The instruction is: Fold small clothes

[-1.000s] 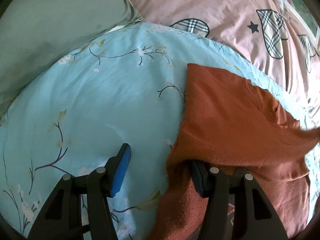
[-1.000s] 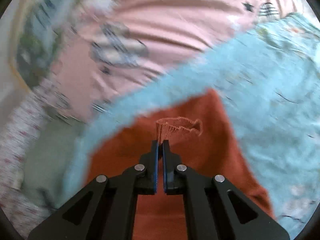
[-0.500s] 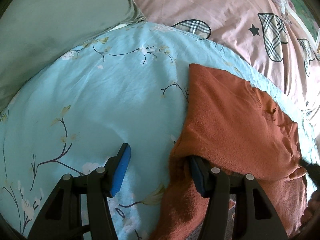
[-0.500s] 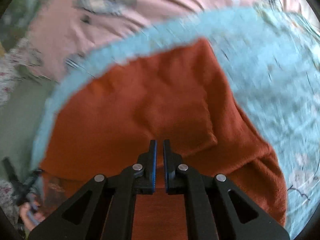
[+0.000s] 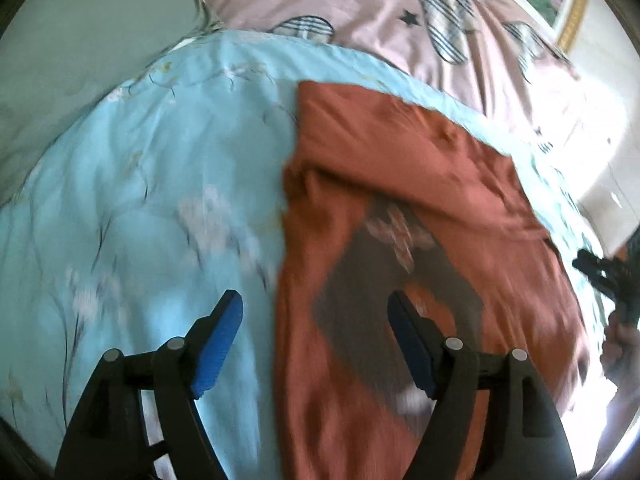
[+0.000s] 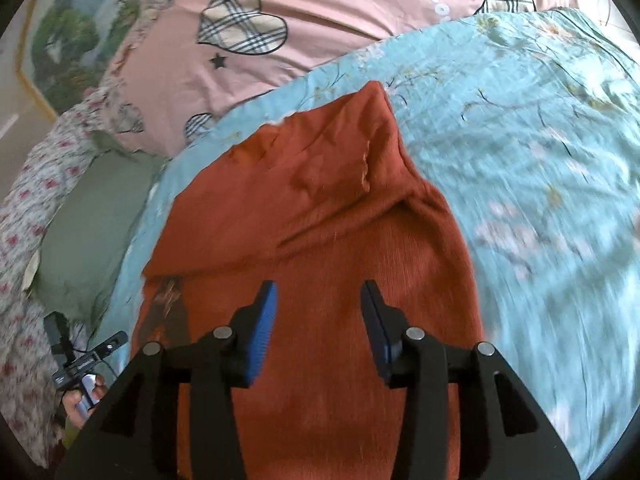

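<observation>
The rust sweater [image 6: 304, 208] lies on the blue quilt [image 6: 520, 152], top folded down. Both jaws have just been opening: left hand-held gripper [image 5: 316, 316] and right hand-held gripper [image 6: 318, 312] are empty. Next, regrasp an edge.

Left view motion-blurred; rust garment [image 5: 400, 184] print unreadable, lower end cut off by frame.

White lettering is showing on the pink cotton bedsheet with plaid hearts and black stars [image 6: 352, 28], near the bed's far edge in the right wrist view; only "LO" is reading clearly there, the rest being cut off. The rust-orange knitted garment [image 5: 400, 208] is carrying a dark print too blurred to read.
</observation>
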`<state>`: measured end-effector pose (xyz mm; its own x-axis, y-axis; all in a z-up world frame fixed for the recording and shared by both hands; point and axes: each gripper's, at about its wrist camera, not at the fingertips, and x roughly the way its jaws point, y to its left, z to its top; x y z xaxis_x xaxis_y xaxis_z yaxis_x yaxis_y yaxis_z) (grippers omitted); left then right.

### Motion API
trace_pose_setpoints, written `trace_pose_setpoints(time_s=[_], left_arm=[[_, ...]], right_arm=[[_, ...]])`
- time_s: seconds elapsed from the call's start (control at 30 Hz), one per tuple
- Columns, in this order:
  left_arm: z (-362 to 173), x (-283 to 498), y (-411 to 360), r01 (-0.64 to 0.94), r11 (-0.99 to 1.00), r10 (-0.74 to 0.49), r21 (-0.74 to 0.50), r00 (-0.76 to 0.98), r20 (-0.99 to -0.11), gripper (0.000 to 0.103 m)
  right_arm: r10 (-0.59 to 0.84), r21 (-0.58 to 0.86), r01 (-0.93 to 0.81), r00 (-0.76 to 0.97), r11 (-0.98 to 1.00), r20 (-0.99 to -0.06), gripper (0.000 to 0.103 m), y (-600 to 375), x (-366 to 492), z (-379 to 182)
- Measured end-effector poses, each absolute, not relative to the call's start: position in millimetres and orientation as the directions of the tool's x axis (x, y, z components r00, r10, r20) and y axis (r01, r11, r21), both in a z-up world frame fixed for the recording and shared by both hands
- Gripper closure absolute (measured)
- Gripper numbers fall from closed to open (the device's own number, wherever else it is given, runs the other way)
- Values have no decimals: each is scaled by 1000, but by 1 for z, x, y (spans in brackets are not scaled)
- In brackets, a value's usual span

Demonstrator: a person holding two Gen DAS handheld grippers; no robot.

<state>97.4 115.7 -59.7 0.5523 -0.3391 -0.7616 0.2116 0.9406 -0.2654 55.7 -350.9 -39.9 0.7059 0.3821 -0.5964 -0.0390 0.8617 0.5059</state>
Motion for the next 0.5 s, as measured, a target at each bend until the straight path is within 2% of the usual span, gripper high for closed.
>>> trace_pose_setpoints(time_s=[0.2, 0.33, 0.5], left_arm=[[-76, 42, 121, 213, 929, -371, -304, 497, -785, 27], [-82, 8, 122, 242, 902, -431, -357, 481, -764, 25], [-96, -22, 126, 280, 854, -520, -438, 427, -740, 24]], right_arm=[[414, 520, -60, 686, 852, -598, 58, -360, 11, -53], [455, 554, -80, 672, 828, -584, 58, -375, -24, -61], [450, 535, -65, 633, 842, -630, 58, -394, -68, -81]])
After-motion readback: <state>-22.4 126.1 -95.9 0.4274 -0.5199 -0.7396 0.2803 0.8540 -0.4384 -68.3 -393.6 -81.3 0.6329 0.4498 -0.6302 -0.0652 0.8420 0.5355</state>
